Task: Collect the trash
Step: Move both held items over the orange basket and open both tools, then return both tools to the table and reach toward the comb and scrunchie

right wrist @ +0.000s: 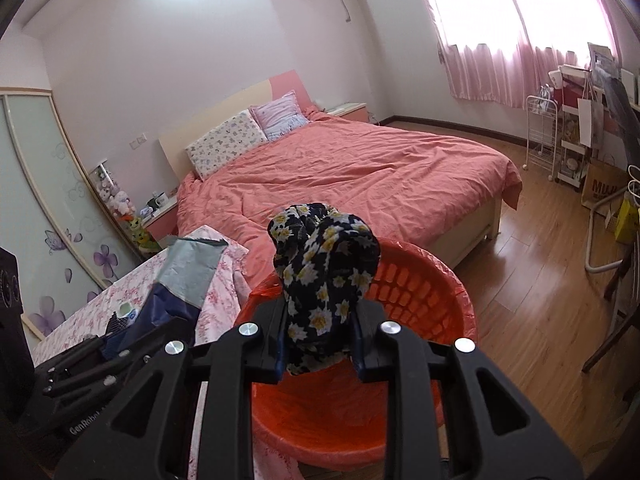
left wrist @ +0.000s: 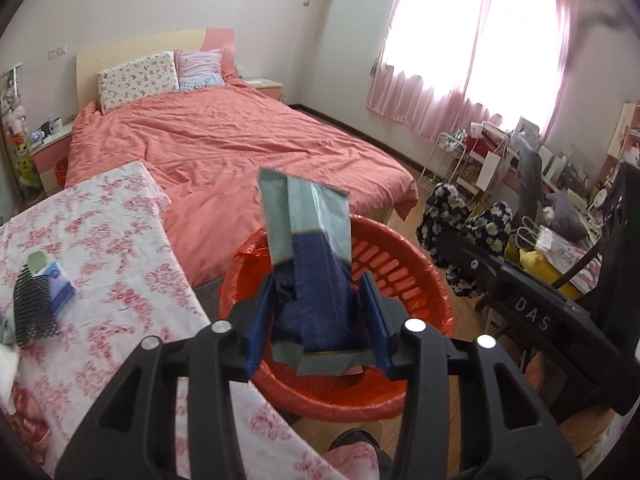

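Left claw [left wrist: 320, 300] first: its two blue-padded fingers stand either side of a crumpled silver-and-navy foil wrapper [left wrist: 310, 248], which juts upward between them, though whether the pads press on it or it merely sits loose I cannot tell. Right beneath it sits the round orange plastic basket lined with an orange bag [left wrist: 404, 276], so the wrapper hangs over the basket's open mouth. Over to the right claw [right wrist: 320, 316]: its black fingers are clamped on a bunched dark cloth printed with white-and-yellow daisies [right wrist: 326, 264], the fabric bulging above the pads and a corner drooping below them. That bundle too is over the orange basket [right wrist: 416, 280], near its front rim. In the right wrist view the left claw and its wrapper [right wrist: 188, 272] show at lower left, beside the basket. Widening out: to the left of the basket stands a worktop draped in a white cloth with pink floral print [left wrist: 104, 240], and on it lie a small blue-and-white carton [left wrist: 60, 284] and a piece of black mesh [left wrist: 30, 308] touching it. Beyond is a bed with a salmon-pink cover [left wrist: 240, 144] and two pillows at the headboard, wooden flooring [right wrist: 532, 264] to the right, and pink curtains [left wrist: 472, 40] across a bright window.
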The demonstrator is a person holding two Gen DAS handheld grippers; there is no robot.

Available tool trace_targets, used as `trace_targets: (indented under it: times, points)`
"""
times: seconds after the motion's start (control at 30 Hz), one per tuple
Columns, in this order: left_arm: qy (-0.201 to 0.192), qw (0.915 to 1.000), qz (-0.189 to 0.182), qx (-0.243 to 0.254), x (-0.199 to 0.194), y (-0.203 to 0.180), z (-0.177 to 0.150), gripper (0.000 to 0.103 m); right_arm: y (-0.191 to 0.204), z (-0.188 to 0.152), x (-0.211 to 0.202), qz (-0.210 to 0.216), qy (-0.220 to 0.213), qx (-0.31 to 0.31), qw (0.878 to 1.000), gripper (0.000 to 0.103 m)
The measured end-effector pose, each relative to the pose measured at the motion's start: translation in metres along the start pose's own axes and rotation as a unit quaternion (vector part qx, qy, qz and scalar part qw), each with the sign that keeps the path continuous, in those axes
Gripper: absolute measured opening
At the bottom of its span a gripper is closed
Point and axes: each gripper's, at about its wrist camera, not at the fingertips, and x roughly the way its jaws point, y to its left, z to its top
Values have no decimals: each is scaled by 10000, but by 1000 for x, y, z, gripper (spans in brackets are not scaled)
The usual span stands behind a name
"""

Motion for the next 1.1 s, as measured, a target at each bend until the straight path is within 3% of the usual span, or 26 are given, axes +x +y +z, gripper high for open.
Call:
trace_targets:
  times: [0.1, 0.3, 0.53, 0.77, 0.97, 1.1]
  points:
    - [85, 9998, 177, -34, 14, 5, -2, 61, -6, -1, 9, -25, 63, 17, 10000, 49]
    - [187, 9982, 512, -235, 18, 30, -10, 66, -4, -9, 13, -124, 151, -101, 9998, 61]
    - [136, 9953, 868, -420, -4, 58, -20, 72, 6, -7, 9, -212, 145, -362, 9990, 63]
    - [-74, 9897, 1271, -652, -53, 94, -26, 73, 37, -15, 3, -163, 210, -612, 9978, 63]
    - [-299, 9770, 1843, -1027, -108, 147, -39, 74, 76, -34, 0, 60, 389, -925, 9949, 63]
    - [-306, 9618, 2371, -1333, -141, 196, -56, 75, 107, -51, 1, 262, 560, -1185, 9910, 63]
